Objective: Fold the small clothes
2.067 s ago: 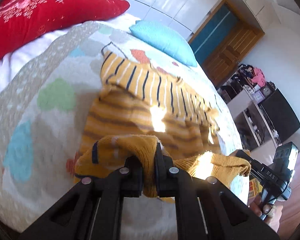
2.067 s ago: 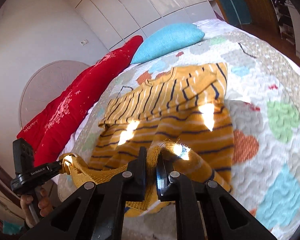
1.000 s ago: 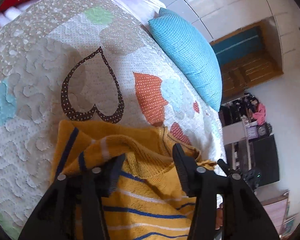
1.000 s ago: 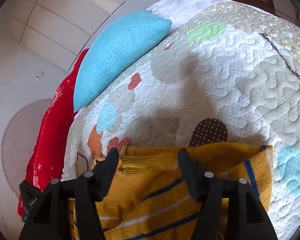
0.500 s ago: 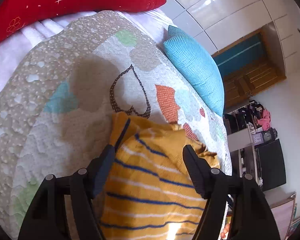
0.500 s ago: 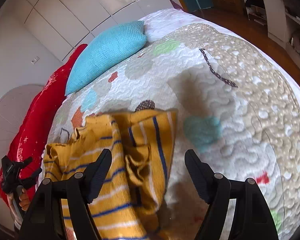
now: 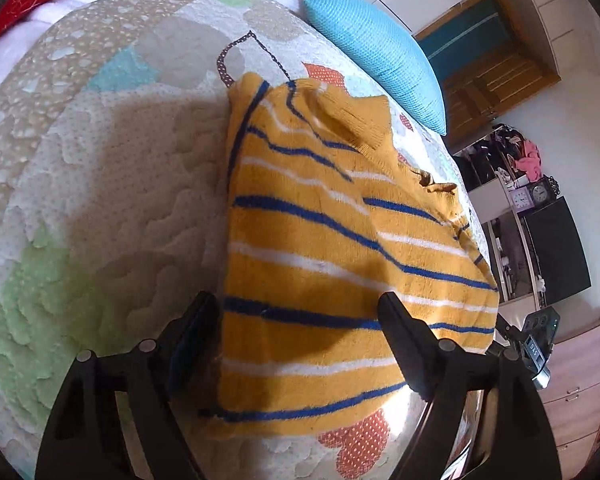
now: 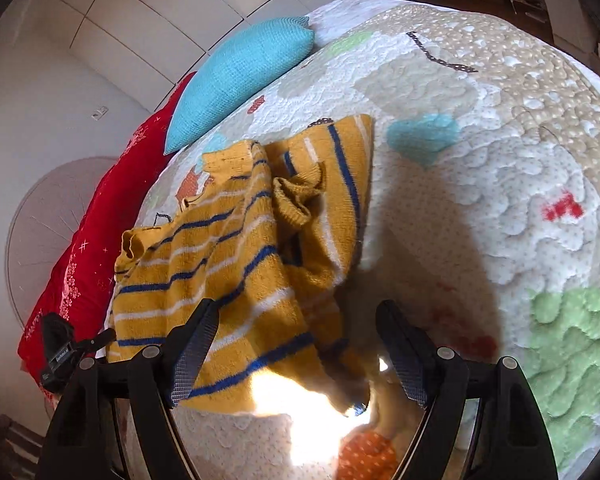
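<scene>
Sweater (image 7: 324,256), mustard yellow with blue and white stripes, is lying folded on the patchwork quilt (image 7: 100,184), its long axis running from the near edge of the bed toward the blue pillow (image 7: 376,48), stripes crossing that axis. A ribbed cuff (image 8: 296,196) is bunching on top. Left gripper (image 7: 300,332) and right gripper (image 8: 296,336) are hovering over its near end, jaws spread wide, gripping nothing. Red blanket (image 8: 96,236) is lying beyond.

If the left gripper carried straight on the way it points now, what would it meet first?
Most likely the yellow striped sweater. The left gripper has its jaws open with the folded knit lying directly between and ahead of them on the quilt. How far above the fabric it sits is unclear.
</scene>
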A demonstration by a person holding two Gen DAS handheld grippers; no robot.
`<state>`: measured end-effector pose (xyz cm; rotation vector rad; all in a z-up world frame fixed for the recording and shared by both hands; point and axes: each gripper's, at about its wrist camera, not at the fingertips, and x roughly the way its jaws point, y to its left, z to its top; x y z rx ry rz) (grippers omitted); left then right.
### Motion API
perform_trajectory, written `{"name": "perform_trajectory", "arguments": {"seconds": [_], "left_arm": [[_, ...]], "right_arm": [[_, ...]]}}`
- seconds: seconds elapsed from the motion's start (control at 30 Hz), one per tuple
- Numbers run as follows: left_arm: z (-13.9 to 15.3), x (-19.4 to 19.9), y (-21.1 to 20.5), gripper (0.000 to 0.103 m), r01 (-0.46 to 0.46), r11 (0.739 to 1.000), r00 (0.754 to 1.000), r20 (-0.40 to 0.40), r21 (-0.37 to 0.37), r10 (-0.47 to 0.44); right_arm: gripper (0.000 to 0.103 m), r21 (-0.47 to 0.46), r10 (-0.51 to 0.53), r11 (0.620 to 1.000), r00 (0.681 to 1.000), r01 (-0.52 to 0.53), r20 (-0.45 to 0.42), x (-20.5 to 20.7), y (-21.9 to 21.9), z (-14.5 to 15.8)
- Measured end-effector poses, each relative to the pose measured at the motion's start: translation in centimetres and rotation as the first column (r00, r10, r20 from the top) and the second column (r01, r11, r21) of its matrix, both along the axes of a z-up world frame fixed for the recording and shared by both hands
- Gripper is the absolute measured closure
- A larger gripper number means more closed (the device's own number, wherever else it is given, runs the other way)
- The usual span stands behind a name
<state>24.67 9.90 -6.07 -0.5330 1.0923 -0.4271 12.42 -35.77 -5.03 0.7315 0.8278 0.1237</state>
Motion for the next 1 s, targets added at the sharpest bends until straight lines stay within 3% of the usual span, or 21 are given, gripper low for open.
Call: {"name": "perform_trajectory", "arguments": {"seconds": [0.13, 0.17, 0.2, 0.23, 0.27, 0.3, 0.37, 0.5, 0.6, 0.7, 0.73, 0.8, 0.83, 0.9, 1.0], "left_arm": [[-0.2, 1.7, -1.7, 0.017, 0.006, 0.998, 1.000, 0.010, -0.055, -0.005], [-0.4, 2.1, -2.1, 0.017, -0.011, 0.999, 1.000, 0.003, -0.053, 0.012], [-0.5, 2.3, -2.4, 0.019, -0.028, 0.999, 1.000, -0.008, -0.039, 0.028], [-0.5, 2.6, -2.6, 0.046, -0.048, 0.999, 0.999, -0.020, -0.008, 0.048], [-0.4, 2.9, -2.7, 0.078, -0.040, 0.999, 0.998, -0.042, -0.005, 0.040], [-0.5, 3.1, -2.6, 0.078, -0.031, 0.999, 0.997, -0.075, -0.038, 0.028], [0.5, 2.5, -2.2, 0.080, -0.032, 0.999, 0.997, -0.071, -0.037, 0.030], [3.0, -0.4, -2.1, 0.081, 0.002, 1.000, 0.999, -0.054, -0.024, -0.004], [3.7, -3.6, -1.5, 0.080, 0.019, 1.000, 0.998, -0.057, -0.023, -0.020], [2.5, -7.0, -0.9, 0.076, 0.020, 1.000, 0.997, -0.076, -0.005, -0.020], [1.8, -8.1, -0.7, 0.074, 0.013, 1.000, 0.997, -0.081, 0.026, -0.011], [0.9, -9.5, 0.0, 0.065, -0.004, 0.998, 0.996, -0.086, 0.068, 0.010], [1.0, -10.1, 0.6, 0.065, -0.008, 0.998, 0.997, -0.079, 0.060, 0.012], [2.6, -11.4, 1.8, 0.065, -0.022, 0.997, 0.999, -0.035, 0.079, 0.025], [6.4, -13.4, 2.9, 0.055, -0.065, 0.984, 0.993, 0.111, 0.163, 0.047]], "right_arm": [[0.018, 0.011, 0.014, 1.000, 0.999, -0.015, 0.030, 3.1, 2.3, -0.4], [0.021, 0.001, 0.007, 1.000, 0.999, -0.007, 0.033, 3.8, 2.8, -0.6], [0.033, -0.005, -0.006, 1.000, 0.999, 0.007, 0.033, 4.5, 3.2, -0.6], [0.044, 0.005, -0.024, 1.000, 0.999, 0.023, 0.024, 5.0, 3.3, -0.8], [0.062, 0.042, -0.035, 0.999, 0.999, 0.034, 0.012, 5.2, 2.9, -1.0], [0.070, 0.104, -0.041, 0.994, 0.999, 0.040, 0.001, 5.4, 2.4, -1.3], [0.074, 0.185, -0.049, 0.982, 0.999, 0.049, -0.002, 5.0, 1.4, -1.4], [0.077, 0.233, -0.014, 0.972, 1.000, 0.009, 0.020, 2.2, 1.0, -0.1], [0.077, 0.218, 0.029, 0.975, 0.999, -0.037, 0.039, -1.1, 1.8, 0.8], [0.075, 0.192, 0.063, 0.979, 0.998, -0.067, 0.031, -5.0, 2.8, 0.1], [0.073, 0.168, 0.070, 0.983, 0.997, -0.072, 0.018, -6.1, 3.1, -0.4], [0.059, 0.116, 0.060, 0.992, 0.998, -0.057, -0.017, -8.3, 3.1, -1.3], [0.059, 0.122, 0.044, 0.992, 0.999, -0.042, -0.019, -9.2, 2.8, -1.5], [0.054, 0.148, 0.015, 0.989, 1.000, -0.014, -0.010, -11.0, 1.5, -1.0], [0.053, 0.027, -0.062, 0.998, 0.997, 0.060, 0.044, -13.3, -0.1, 2.2]]}}
